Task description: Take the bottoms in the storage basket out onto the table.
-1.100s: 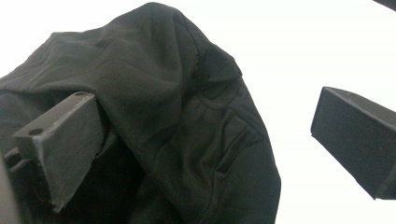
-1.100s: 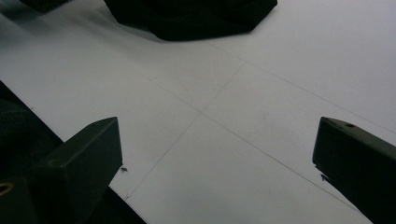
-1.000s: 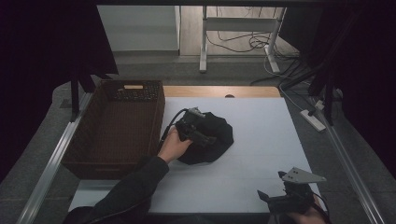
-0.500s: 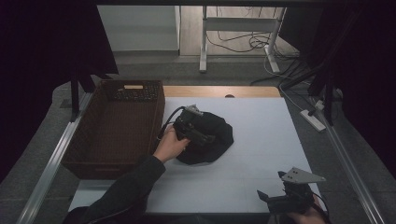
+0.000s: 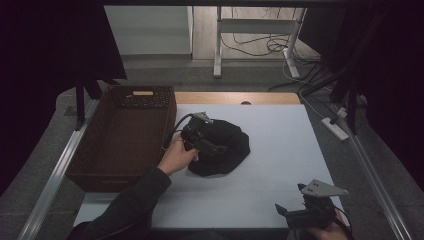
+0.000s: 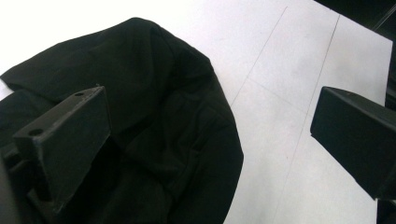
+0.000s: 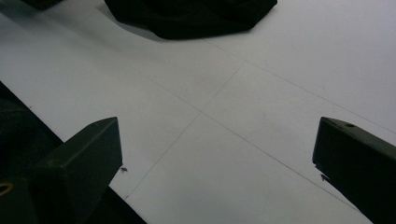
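Barely shifted since the earlier frames: left hand-held gripper (image 5: 216,148) stays over the black cloth (image 5: 222,146), hand (image 5: 175,155) pulled slightly back toward the basket (image 5: 122,135); right hand-held gripper (image 5: 292,214) unchanged.

Black cloth is a crumpled heap on the white bench (image 5: 280,130), just right of the wicker basket, not touching it as far as the high view shows. Left hand-held gripper hovers at the cloth's basket-side part, jaws wide apart; in the left gripper view one jaw sits over the cloth (image 6: 154,121), the other over bare bench (image 6: 289,140). Contact with the fabric: cannot tell. Nothing clamped.

Right hand-held gripper (image 7: 215,154) is well apart from the cloth, at the near bench edge on the side away from the basket, jaws wide, nothing between them but bench surface (image 7: 261,93). Cloth edge (image 7: 196,16) shows far ahead of it.

Basket sits on the bench's left side; its inside is dark.
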Demonstrator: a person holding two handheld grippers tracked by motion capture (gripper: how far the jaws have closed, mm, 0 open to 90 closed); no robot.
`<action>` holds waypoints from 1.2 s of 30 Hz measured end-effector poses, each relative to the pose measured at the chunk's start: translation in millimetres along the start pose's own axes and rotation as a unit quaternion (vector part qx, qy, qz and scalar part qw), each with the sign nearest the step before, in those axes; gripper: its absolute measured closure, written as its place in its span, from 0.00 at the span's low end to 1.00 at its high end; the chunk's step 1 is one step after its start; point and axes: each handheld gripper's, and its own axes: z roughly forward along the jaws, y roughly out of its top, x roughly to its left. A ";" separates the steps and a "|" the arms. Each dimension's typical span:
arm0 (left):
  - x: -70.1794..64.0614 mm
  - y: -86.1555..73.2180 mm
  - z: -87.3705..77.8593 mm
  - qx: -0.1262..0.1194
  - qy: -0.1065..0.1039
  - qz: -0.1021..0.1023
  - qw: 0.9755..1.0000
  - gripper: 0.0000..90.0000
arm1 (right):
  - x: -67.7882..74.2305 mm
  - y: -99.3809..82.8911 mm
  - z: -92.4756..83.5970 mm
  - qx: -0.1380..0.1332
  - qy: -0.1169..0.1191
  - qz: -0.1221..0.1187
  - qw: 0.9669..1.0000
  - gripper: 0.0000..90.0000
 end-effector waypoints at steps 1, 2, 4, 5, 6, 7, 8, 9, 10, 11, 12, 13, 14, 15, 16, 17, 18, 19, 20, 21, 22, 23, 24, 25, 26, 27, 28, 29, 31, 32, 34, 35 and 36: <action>-0.6 -0.7 -2.3 -0.001 0.000 0.000 1.000 0.00 | 0.0 0.0 0.0 0.000 0.000 0.000 1.000 0.02; -1.0 -1.1 -3.9 -0.002 0.001 0.001 1.000 0.00 | 0.1 0.0 0.1 0.001 0.000 0.000 1.000 0.02; -1.4 -2.6 -8.4 -0.005 0.003 0.000 1.000 0.00 | 0.0 -0.1 0.0 0.001 0.000 0.000 1.000 0.02; -1.6 -3.6 -11.0 -0.007 0.005 0.000 1.000 0.00 | -0.1 -0.2 0.1 0.000 0.000 0.001 1.000 0.02; -1.6 -4.3 -12.7 -0.007 0.006 0.000 1.000 0.00 | -0.1 -0.2 0.1 0.000 0.000 0.001 1.000 0.02; -1.4 -5.0 -14.7 -0.007 0.007 -0.002 1.000 0.00 | -0.1 -0.2 0.1 0.000 0.000 0.001 1.000 0.02; -1.2 -5.7 -16.6 -0.006 0.008 -0.003 1.000 0.00 | 0.0 -0.1 0.1 0.001 -0.001 0.000 1.000 0.02; -1.1 -6.6 -18.1 -0.006 0.009 -0.003 1.000 0.00 | 0.1 -0.1 0.2 0.001 -0.001 0.000 1.000 0.02; -1.0 -7.4 -19.5 -0.006 0.010 -0.004 1.000 0.00 | 0.2 -0.1 0.2 0.002 -0.001 -0.001 1.000 0.02; -0.8 -8.4 -20.6 -0.006 0.009 -0.006 1.000 0.00 | 0.2 -0.1 0.3 0.002 -0.001 -0.001 1.000 0.02; -0.9 -9.4 -21.4 -0.005 0.008 -0.008 1.000 0.00 | 0.2 -0.1 0.3 0.002 -0.001 -0.001 1.000 0.02; -0.9 -10.8 -22.1 -0.006 0.007 -0.009 1.000 0.00 | 0.2 0.0 0.3 0.002 -0.001 -0.001 1.000 0.02; -0.9 -12.1 -22.9 -0.006 0.009 -0.008 1.000 0.00 | 0.2 0.0 0.4 0.002 -0.001 -0.001 1.000 0.02; -0.9 -13.6 -23.4 -0.006 0.012 -0.008 1.000 0.00 | 0.2 0.0 0.4 0.002 -0.001 -0.001 1.000 0.02; -0.7 -14.9 -24.3 -0.006 0.015 -0.008 1.000 0.00 | 0.2 0.0 0.4 0.002 -0.001 -0.001 1.000 0.02; -0.2 -16.4 -25.3 -0.007 0.016 -0.009 1.000 0.00 | 0.3 0.0 0.4 0.003 -0.001 -0.001 1.000 0.02; 0.3 -17.9 -26.5 -0.008 0.017 -0.012 1.000 0.00 | 0.3 -0.1 0.4 0.003 -0.001 -0.001 1.000 0.02; 0.9 -19.3 -27.7 -0.007 0.017 -0.013 1.000 0.00 | 0.2 -0.1 0.4 0.003 -0.001 -0.001 1.000 0.02; 1.2 -20.8 -28.8 -0.008 0.017 -0.015 1.000 0.00 | 0.2 -0.1 0.4 0.003 -0.001 0.000 1.000 0.02; 1.7 -22.3 -30.1 -0.009 0.018 -0.016 1.000 0.00 | 0.1 -0.1 0.4 0.003 -0.001 0.000 1.000 0.02; 2.0 -23.7 -31.2 -0.009 0.018 -0.017 1.000 0.00 | 0.1 -0.1 0.4 0.003 -0.001 0.000 1.000 0.02; 2.2 -24.8 -32.6 -0.008 0.018 -0.018 1.000 0.00 | 0.0 -0.1 0.4 0.003 0.000 0.000 1.000 0.02; 2.6 -25.8 -33.8 -0.010 0.017 -0.019 1.000 0.00 | 0.0 -0.1 0.4 0.003 0.000 0.000 1.000 0.02; 2.8 -26.6 -35.3 -0.010 0.016 -0.021 1.000 0.00 | 0.0 0.0 0.4 0.003 0.001 0.000 1.000 0.02; 2.8 -27.2 -37.0 -0.011 0.015 -0.021 1.000 0.00 | 0.1 0.0 0.4 0.003 0.001 0.000 1.000 0.02; 2.5 -27.8 -38.6 -0.012 0.015 -0.022 1.000 0.00 | 0.2 0.0 0.4 0.003 0.001 -0.001 1.000 0.02; 2.0 -28.3 -40.0 -0.013 0.016 -0.022 1.000 0.00 | 0.2 -0.1 0.3 0.003 0.001 -0.001 1.000 0.02; 1.5 -28.8 -41.6 -0.013 0.016 -0.023 1.000 0.00 | 0.2 -0.1 0.2 0.003 0.002 -0.001 1.000 0.02; 1.0 -30.3 -44.7 -0.013 0.016 -0.022 1.000 0.00 | -0.2 -0.3 -0.2 0.000 0.003 0.000 1.000 0.02; 1.0 -31.2 -46.6 -0.012 0.016 -0.019 1.000 0.00 | -0.4 -0.5 -0.5 -0.001 0.003 0.001 1.000 0.02; 1.2 -33.6 -50.4 -0.015 0.013 -0.020 1.000 0.00 | -0.8 -0.7 -1.3 -0.003 0.004 0.003 1.000 0.02; 1.5 -34.8 -52.5 -0.017 0.014 -0.021 1.000 0.00 | -1.1 -0.8 -1.6 -0.005 0.005 0.004 1.000 0.02; 2.2 -35.9 -54.8 -0.019 0.015 -0.023 0.999 0.00 | -1.3 -0.9 -1.7 -0.005 0.005 0.004 1.000 0.02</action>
